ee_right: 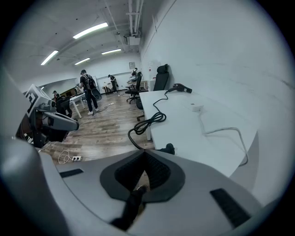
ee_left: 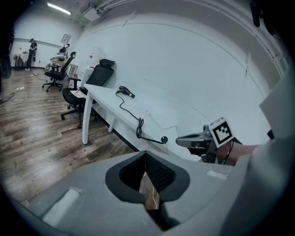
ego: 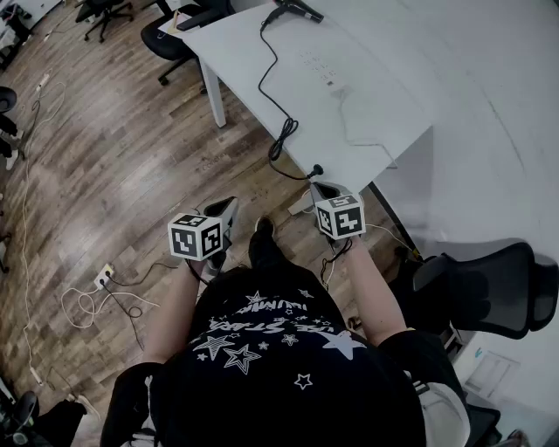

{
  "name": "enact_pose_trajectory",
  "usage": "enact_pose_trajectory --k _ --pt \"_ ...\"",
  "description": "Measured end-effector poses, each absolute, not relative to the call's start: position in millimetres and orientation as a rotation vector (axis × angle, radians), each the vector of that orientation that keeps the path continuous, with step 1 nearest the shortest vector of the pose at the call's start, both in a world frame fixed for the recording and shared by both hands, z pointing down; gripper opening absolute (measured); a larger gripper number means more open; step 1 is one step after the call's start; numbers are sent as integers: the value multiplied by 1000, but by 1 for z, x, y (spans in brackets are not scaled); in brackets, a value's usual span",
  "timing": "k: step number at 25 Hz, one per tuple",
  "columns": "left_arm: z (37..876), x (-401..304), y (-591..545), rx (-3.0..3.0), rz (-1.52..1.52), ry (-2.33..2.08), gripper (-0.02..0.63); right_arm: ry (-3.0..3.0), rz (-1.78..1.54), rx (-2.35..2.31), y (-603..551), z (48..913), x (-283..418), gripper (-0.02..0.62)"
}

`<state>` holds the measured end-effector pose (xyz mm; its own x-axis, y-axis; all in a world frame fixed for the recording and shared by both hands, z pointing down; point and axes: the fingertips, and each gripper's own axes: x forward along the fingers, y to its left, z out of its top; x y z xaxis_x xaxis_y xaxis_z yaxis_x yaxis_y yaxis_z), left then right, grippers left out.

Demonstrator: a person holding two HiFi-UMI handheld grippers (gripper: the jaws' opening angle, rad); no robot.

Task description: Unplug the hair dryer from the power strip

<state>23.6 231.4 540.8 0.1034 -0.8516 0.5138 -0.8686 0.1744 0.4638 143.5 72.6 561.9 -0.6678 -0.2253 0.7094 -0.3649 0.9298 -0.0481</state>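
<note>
Hair dryer [ego: 298, 10] work is not under way at either tool. The left tool [ego: 228, 207] has its jaws pressed together at the tips with nothing between them; its own view shows only wooden floor [ego: 113, 148] through the slit behind the pads. The right tool [ego: 321, 188] is likewise clenched and empty, and a dark shoe shows on the floor through its slit. Both are held in the air off the near edge of the white table [ego: 410, 52], side by side and touching nothing.

The dryer is black and lies on its side at the far end of the table, well ahead of both tools. Its black cord [ego: 276, 83] runs back along the table toward them, bunches into a loose coil at the table edge, and ends in a black plug [ego: 316, 170]. The plug rests at the near edge of the table, just ahead of the right tool's tips and apart from them.

A white power strip [ego: 324, 72] lies on the table between the dryer and the right tool, well apart from the plug, with its own white cable [ego: 371, 147] trailing toward the near edge. A black office chair [ego: 489, 279] stands on the outer side of the right tool.
</note>
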Motion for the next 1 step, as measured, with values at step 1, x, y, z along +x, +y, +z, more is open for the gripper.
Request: enact_pose_trajectory --k 1 --pt "540 23 233 1647 30 -1716 6 -2331 232 413 75 560 142 8"
